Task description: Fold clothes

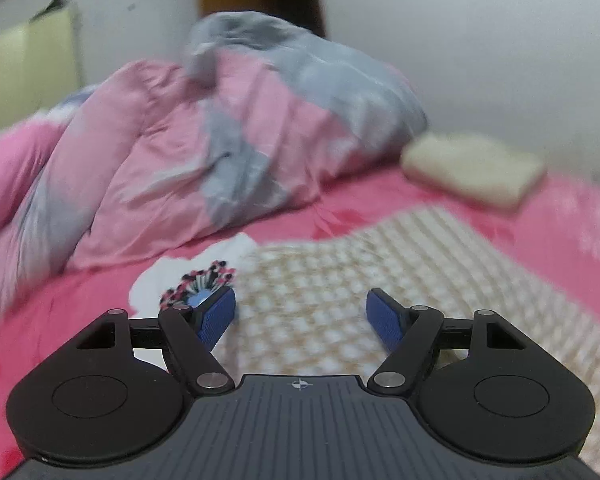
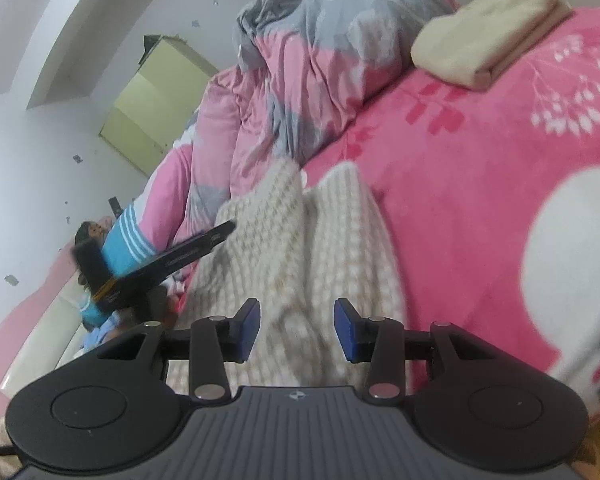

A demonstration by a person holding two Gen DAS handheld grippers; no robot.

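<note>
At the far left of the left wrist view a rumpled pink-and-grey duvet [image 1: 204,140] is heaped against the wall, likely pushed back to free the pink bed cover [image 1: 480,196] for folding. In front of it a white patch with a dark flower print [image 1: 198,280] belongs to the bed cover's pattern. The left tool [image 1: 302,314] hovers low over the cream waffle-knit garment [image 1: 340,280], its blue pads [image 1: 216,316] spread wide with nothing between them; the left pad sits near the garment's left edge, a fair spot to take hold of a border. The garment lies mostly spread across the bed here, though the view is blurred. Farther right, a folded cream towel or garment [image 1: 472,168] sits apart near the wall, perhaps set aside as a finished piece.

In the right wrist view, at left, a person in a blue striped sleeve [image 2: 128,236] shows, with the other handheld device [image 2: 156,264] crossing before the sleeve. To the right, the waffle-knit garment [image 2: 300,240] is bunched into two raised ridges with a valley between. The right tool [image 2: 296,330] hangs just above it, pads moderately apart and empty. Beyond, the folded cream piece [image 2: 488,36] rests on the bed cover [image 2: 460,184].

Whether the garment is being opened flat or already gathered into a fold cannot be settled from these views.
</note>
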